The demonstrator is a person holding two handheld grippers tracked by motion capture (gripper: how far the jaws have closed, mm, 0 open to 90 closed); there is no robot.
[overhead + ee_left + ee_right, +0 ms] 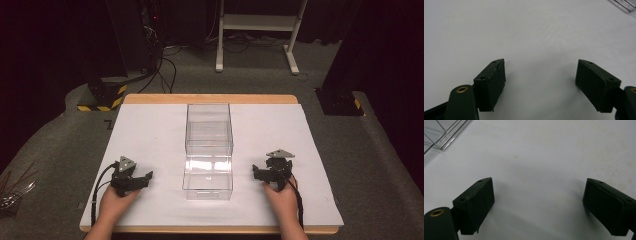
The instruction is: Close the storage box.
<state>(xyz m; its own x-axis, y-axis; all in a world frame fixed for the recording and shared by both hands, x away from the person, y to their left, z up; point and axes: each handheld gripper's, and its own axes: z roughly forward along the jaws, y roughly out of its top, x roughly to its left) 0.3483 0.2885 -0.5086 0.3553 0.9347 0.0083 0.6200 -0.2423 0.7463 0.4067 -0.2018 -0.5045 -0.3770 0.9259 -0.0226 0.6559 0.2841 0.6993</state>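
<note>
A clear plastic box (209,129) stands at the middle of the white-covered table (150,130). A second clear section (208,180) sits right in front of it; I cannot tell if it is a drawer or a separate box. Both look empty. My left gripper (141,180) rests low on the sheet to the left of the nearer section, open, with only bare sheet between its jaws (541,63). My right gripper (260,175) lies to the right of it, also open over bare sheet (539,181). A clear box corner (624,5) shows in the left gripper view, and clear box edges (441,132) in the right gripper view.
The table's wooden edge (210,99) shows at the far side. Beyond it on the floor are cables (165,65), a white stand (257,30) and yellow-black striped bases (102,97). Bare sheet lies on both sides of the box.
</note>
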